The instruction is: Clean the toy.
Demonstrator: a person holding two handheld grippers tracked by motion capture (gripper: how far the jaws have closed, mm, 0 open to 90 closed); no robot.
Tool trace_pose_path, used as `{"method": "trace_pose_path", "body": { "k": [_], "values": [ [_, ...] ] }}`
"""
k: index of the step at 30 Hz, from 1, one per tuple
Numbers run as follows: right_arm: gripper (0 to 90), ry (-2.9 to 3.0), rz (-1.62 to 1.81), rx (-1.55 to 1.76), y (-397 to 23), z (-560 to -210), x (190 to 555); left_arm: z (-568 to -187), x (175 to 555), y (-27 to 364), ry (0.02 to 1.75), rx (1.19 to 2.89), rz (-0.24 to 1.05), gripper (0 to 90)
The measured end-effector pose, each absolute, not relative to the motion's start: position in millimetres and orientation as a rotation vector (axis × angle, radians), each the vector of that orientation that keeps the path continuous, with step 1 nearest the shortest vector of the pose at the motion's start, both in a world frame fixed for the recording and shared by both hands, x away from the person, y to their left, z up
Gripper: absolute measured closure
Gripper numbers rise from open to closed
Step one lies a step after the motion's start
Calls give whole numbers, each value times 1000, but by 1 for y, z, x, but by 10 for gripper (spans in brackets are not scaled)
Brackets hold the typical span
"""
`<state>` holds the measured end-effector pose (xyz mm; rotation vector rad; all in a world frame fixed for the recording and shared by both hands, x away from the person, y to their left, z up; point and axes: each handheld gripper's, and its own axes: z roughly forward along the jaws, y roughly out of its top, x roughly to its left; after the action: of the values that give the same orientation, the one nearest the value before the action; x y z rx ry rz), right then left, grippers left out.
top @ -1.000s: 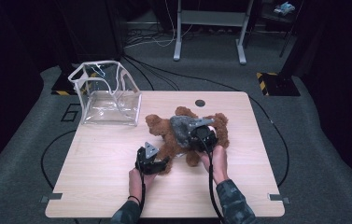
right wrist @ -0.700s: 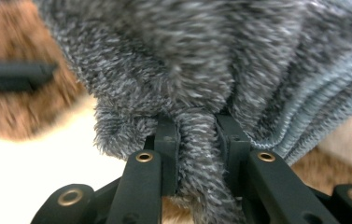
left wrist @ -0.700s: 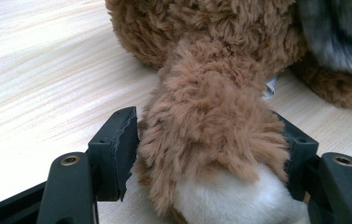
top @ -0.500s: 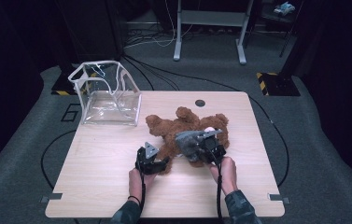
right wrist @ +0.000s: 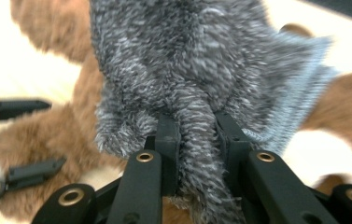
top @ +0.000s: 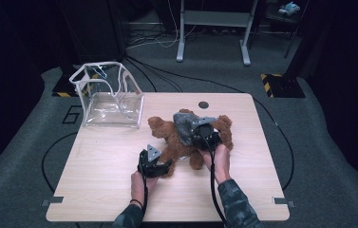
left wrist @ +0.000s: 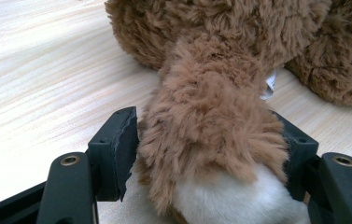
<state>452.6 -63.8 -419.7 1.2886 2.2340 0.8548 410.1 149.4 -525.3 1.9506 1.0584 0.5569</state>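
Note:
A brown teddy bear [top: 179,142] lies on the wooden table [top: 96,190]. My left gripper [top: 160,167] is shut on one of its legs [left wrist: 211,126]; both pads press into the fur just above the white sole. A grey fuzzy garment [top: 183,127] lies over the bear's body. My right gripper [top: 204,135] is shut on a fold of this grey fabric [right wrist: 187,56], which is pinched between its pads. In the right gripper view, brown fur shows on both sides of the fabric, and the left gripper [right wrist: 38,137] is at the left edge.
A clear plastic bag [top: 110,97] with white edging stands open at the table's far left corner. A small dark round hole [top: 203,104] sits near the far edge. Bare wood surrounds the bear on the left and near side. Grey carpet and cables lie beyond.
My right gripper drew the grey garment toward the near edge, then carried it back over the bear's body. The left gripper has kept still on the leg.

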Motion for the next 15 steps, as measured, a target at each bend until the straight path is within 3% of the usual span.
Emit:
{"method": "trace_pose_path", "body": {
  "k": [10, 15],
  "values": [
    [749, 2350, 720, 1246, -62, -469, 427, -525, 410, 149, 1064, 1949, 555, 343],
    [748, 2376, 705, 1271, -74, -468, 425, -525, 410, 149, 1062, 1953, 556, 343]
  ]
}}
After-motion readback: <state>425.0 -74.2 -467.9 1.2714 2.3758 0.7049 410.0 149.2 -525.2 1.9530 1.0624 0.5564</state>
